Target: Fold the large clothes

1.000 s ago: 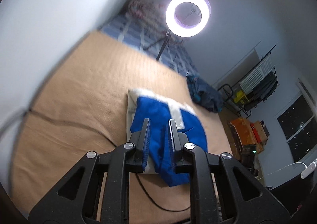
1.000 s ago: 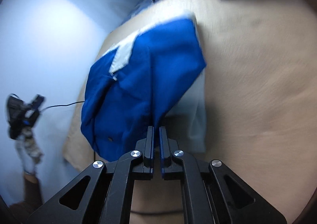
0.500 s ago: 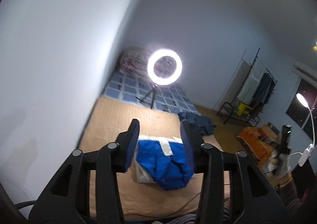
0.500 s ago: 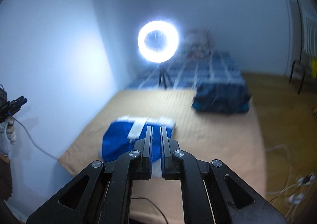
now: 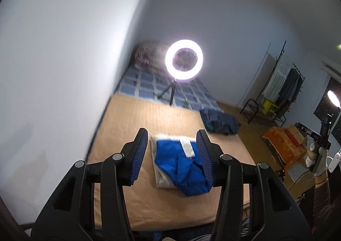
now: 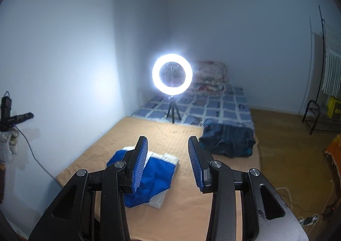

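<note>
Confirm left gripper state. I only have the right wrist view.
Observer: The left gripper is open, with nothing between its fingers. The blue garment lies on the mat beyond it.
Operator: Anything off to the right that I'm missing?
Observer: A lit lamp at the far right edge.
Operator: My finger covers part of the garment. Any detail there?
Observer: A white strip runs down its blue top near the far end.

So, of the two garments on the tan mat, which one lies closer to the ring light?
The dark navy heap, crumpled at the mat's far corner; the bright blue-and-white garment lies folded nearer the cameras.
</note>
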The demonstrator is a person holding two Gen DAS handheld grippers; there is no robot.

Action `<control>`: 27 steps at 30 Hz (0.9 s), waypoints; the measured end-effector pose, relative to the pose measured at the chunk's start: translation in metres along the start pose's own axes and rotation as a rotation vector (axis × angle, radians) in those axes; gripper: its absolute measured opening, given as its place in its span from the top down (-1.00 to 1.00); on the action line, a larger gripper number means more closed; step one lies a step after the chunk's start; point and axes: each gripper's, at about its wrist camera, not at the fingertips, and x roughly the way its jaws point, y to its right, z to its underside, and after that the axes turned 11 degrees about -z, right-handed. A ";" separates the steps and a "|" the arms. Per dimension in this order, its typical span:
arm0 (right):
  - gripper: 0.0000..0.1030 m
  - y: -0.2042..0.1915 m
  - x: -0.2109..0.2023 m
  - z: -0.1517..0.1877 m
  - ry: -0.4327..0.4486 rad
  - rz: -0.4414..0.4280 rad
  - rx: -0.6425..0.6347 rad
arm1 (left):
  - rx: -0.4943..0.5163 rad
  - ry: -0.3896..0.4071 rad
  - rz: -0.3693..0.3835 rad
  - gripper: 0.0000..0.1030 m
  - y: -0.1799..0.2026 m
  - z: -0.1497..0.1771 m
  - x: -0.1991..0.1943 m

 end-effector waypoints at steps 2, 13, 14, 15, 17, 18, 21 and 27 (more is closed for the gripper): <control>0.26 0.001 0.025 0.013 -0.035 0.019 -0.009 | -0.001 -0.035 -0.011 0.06 0.000 0.007 0.029; 0.27 0.025 0.179 0.036 -0.104 -0.102 0.026 | 0.034 -0.168 0.030 0.35 0.027 0.014 0.220; 0.29 0.027 0.194 0.037 -0.112 -0.117 0.033 | 0.040 -0.175 0.032 0.36 0.029 0.015 0.232; 0.34 0.030 0.209 0.039 -0.124 -0.132 0.042 | 0.047 -0.190 0.040 0.40 0.034 0.017 0.252; 0.36 0.033 0.243 0.046 -0.155 -0.166 0.063 | 0.054 -0.213 0.046 0.50 0.039 0.020 0.283; 0.37 0.033 0.252 0.048 -0.165 -0.175 0.068 | 0.055 -0.224 0.049 0.50 0.041 0.022 0.294; 0.52 0.036 0.295 0.062 -0.230 -0.187 0.078 | 0.060 -0.274 0.065 0.51 0.051 0.031 0.342; 0.59 0.044 0.362 0.092 -0.338 -0.189 0.097 | 0.129 -0.340 0.051 0.61 0.070 0.058 0.411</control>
